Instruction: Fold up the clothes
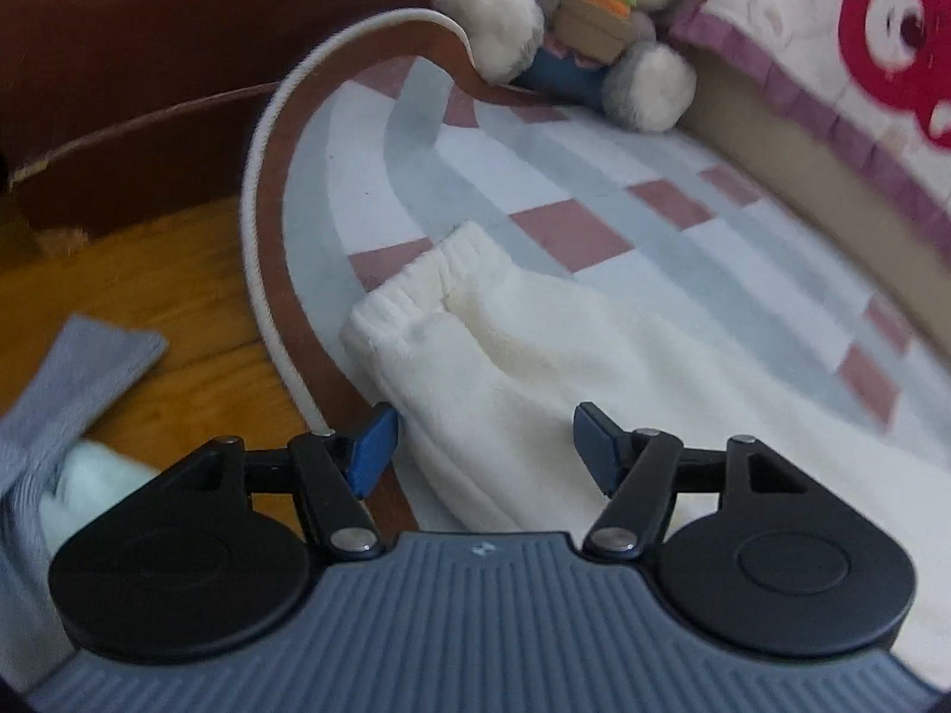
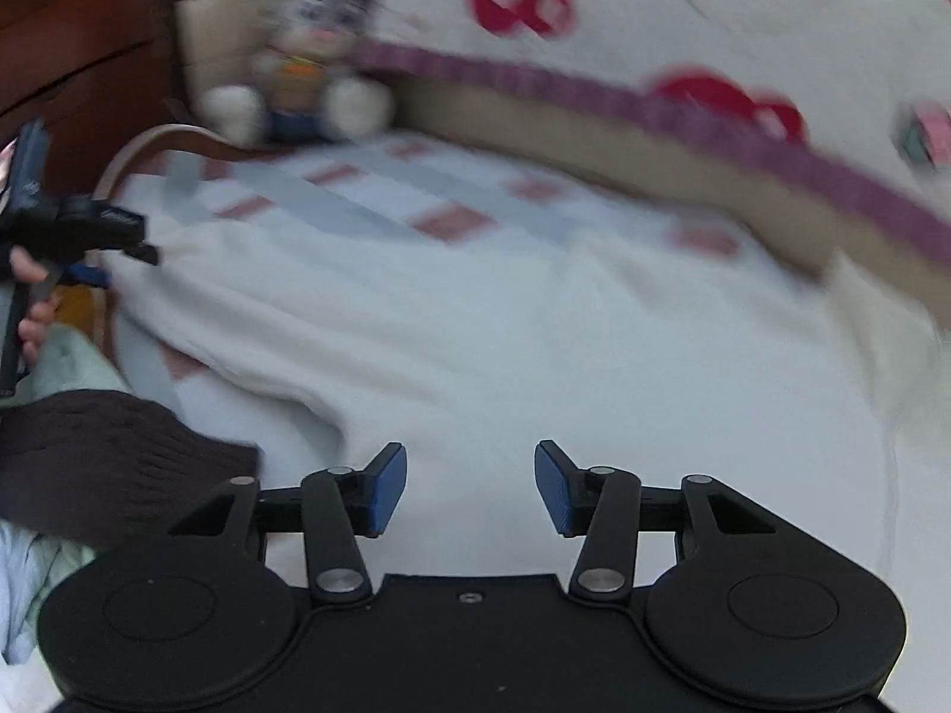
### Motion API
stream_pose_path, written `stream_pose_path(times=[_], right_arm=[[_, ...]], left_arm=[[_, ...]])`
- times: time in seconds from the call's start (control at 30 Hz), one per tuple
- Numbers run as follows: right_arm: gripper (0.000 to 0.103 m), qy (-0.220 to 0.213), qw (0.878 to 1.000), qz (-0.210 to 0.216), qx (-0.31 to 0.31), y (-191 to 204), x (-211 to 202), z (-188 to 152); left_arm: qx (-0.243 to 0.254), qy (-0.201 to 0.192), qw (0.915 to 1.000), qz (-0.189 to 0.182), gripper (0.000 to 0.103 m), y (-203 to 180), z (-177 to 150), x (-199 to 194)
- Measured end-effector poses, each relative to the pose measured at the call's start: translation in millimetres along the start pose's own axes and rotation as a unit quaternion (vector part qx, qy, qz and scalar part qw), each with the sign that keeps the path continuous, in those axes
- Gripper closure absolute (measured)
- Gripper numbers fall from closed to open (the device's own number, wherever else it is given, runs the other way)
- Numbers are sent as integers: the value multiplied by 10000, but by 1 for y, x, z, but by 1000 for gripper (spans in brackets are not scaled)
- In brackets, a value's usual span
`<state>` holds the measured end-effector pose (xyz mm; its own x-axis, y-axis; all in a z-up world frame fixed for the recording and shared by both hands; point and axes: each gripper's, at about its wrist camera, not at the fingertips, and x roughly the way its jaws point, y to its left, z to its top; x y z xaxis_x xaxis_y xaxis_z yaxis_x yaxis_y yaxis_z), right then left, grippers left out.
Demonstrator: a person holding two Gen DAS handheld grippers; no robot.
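A white fleece garment (image 1: pixel 535 344) with an elastic cuff or waistband lies spread on a checked mat (image 1: pixel 535 178) of white, grey-blue and dusty red. My left gripper (image 1: pixel 482 422) hovers open over the garment's near-left edge, one blue pad by the mat's brown border, nothing between the pads. In the right wrist view the same garment (image 2: pixel 475 327) covers most of the mat. My right gripper (image 2: pixel 469 454) is open just above it and grips nothing. The left gripper (image 2: pixel 119 264) shows at the far left, held by a hand.
A plush rabbit (image 1: pixel 594 30) sits at the mat's far corner against a bed with a red-printed cover (image 1: pixel 862 59). Wooden floor (image 1: pixel 148 297) and a grey striped cloth (image 1: pixel 71 380) lie to the left. A dark brown knitted cloth (image 2: pixel 107 451) lies near left.
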<state>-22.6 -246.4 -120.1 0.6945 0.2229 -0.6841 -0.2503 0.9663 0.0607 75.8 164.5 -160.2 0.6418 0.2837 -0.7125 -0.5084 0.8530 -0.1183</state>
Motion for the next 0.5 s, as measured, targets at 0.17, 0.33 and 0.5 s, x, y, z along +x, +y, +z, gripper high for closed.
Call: stream_pose_path(times=[0.17,0.33,0.5], right_arm=[[51,-151,9994,-7,305,-17,-34,-22],[51,-293,9994,106,-171,-28,-59,-39],[51,-193,9995,-129,211,-50,-61,-50]], left_arm=[[689,-44,9975,118,33,-16,-7,17],[1049,-607,9922,301,91,-24,-9,-6],[840,-1169,9894,168,91,-14,10,-45]])
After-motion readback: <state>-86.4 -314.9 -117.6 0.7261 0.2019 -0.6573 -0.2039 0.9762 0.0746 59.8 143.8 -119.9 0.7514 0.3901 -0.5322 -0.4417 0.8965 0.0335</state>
